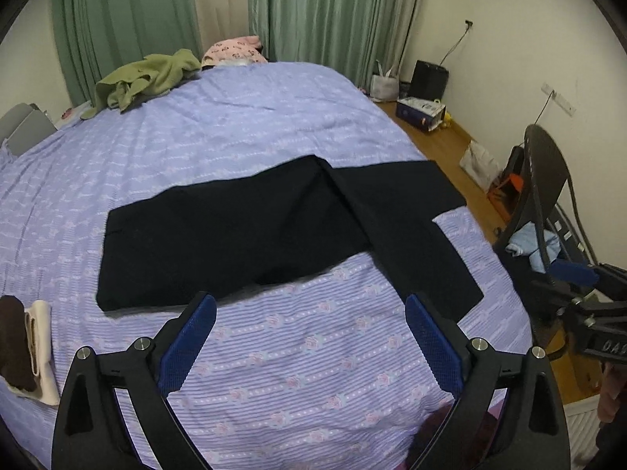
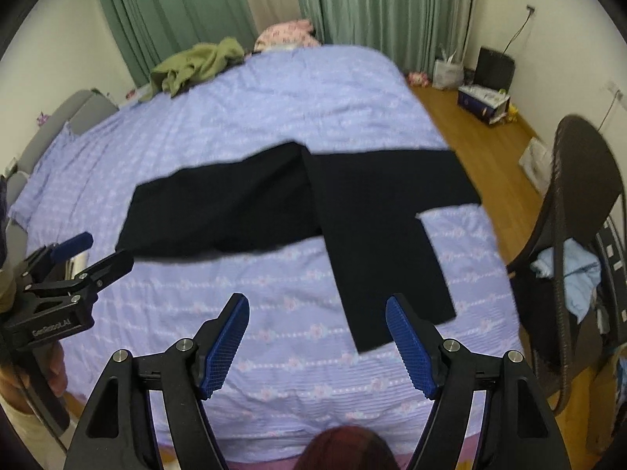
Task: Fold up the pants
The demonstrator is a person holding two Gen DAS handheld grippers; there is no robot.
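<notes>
Black pants [image 1: 254,235] lie flat on the purple striped bedsheet [image 1: 298,360]. One leg runs to the bed's right edge and the other angles toward me. The right wrist view shows the same pants [image 2: 243,211] with the near leg end [image 2: 403,313] just ahead of my right gripper's right finger. My left gripper [image 1: 309,305] hovers above the sheet short of the pants, jaws wide open and empty. It also shows at the left of the right wrist view [image 2: 104,250]. My right gripper [image 2: 317,301] is open and empty too, and appears at the right edge [image 1: 576,278].
A green garment [image 1: 145,78] and a pink pillow [image 1: 235,51] lie at the far end of the bed. Folded brown and cream clothes [image 1: 27,356] sit at the near left. A dark chair [image 1: 548,196] with a light-blue cloth stands right of the bed. Bags [image 1: 421,111] rest on the wooden floor.
</notes>
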